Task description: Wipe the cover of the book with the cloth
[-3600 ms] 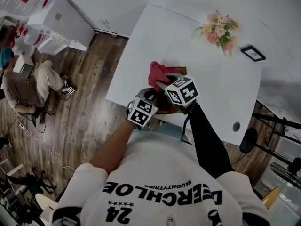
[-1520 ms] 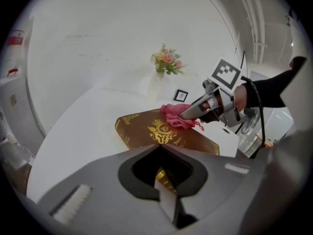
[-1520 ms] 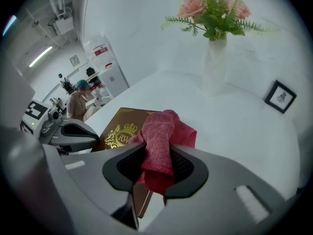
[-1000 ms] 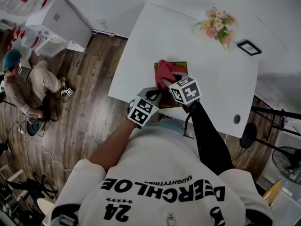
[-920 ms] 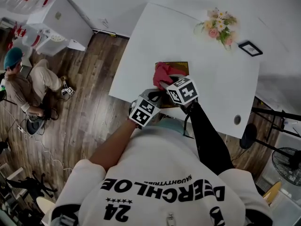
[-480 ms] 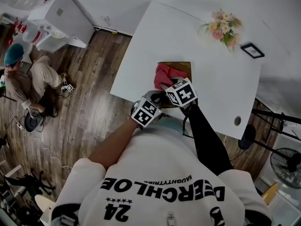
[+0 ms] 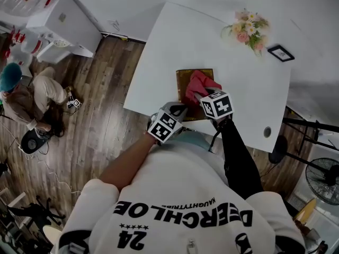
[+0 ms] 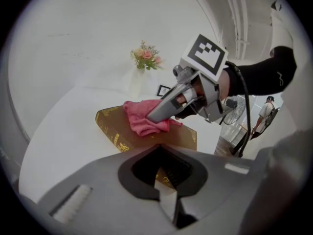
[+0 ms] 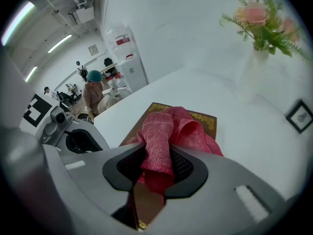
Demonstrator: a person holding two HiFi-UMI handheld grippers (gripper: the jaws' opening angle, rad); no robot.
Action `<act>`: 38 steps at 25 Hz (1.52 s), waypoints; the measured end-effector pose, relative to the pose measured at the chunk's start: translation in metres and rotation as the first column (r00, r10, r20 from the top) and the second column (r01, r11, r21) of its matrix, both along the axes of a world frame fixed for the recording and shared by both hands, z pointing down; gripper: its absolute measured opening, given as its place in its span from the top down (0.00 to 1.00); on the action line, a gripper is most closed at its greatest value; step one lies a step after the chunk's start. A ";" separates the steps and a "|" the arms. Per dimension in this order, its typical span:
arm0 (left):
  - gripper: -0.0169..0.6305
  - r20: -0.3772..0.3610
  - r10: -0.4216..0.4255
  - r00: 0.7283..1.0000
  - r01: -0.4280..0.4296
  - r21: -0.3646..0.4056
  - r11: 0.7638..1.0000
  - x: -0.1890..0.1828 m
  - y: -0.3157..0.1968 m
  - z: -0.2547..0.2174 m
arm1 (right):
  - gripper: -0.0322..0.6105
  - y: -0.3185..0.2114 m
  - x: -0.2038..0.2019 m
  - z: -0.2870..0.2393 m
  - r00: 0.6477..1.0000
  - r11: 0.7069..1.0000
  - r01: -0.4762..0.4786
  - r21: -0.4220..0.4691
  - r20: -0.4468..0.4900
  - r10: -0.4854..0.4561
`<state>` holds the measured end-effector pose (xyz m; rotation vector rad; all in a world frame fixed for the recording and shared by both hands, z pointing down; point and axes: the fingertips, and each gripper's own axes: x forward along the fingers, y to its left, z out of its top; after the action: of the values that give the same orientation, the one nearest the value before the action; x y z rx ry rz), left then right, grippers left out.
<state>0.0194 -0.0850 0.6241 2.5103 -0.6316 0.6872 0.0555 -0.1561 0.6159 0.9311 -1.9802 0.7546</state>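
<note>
Mid-wipe, near end undone: right gripper (image 9: 155, 173), jaws clamped on the pink cloth (image 9: 181, 129), rubs the book (image 7: 184, 78); left gripper (image 8: 164, 182) jaws closed, apparently empty

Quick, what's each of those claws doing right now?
Left gripper: closed on the book, at its near edge.
Right gripper: closed on the red cloth, which lies on the book.

The cloth (image 9: 168, 131) is coarse, nubbly pink weave. The book (image 8: 142, 140) has a matt brown cover with shiny gilt tooling. The table (image 7: 169, 52), upper middle, is smooth matt white; the floor (image 7: 100, 115), left, dark wood planks.
</note>
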 end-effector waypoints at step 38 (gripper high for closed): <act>0.89 0.075 -0.301 0.951 0.298 0.047 0.953 -0.012 0.014 0.003 | 0.79 0.038 -0.061 -0.006 0.974 0.992 0.116 0.041 0.189 -0.122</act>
<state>0.0071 -0.0712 0.6266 2.3541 -1.0364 0.6697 -0.0059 -0.1182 0.6099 0.7727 -2.1988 0.7727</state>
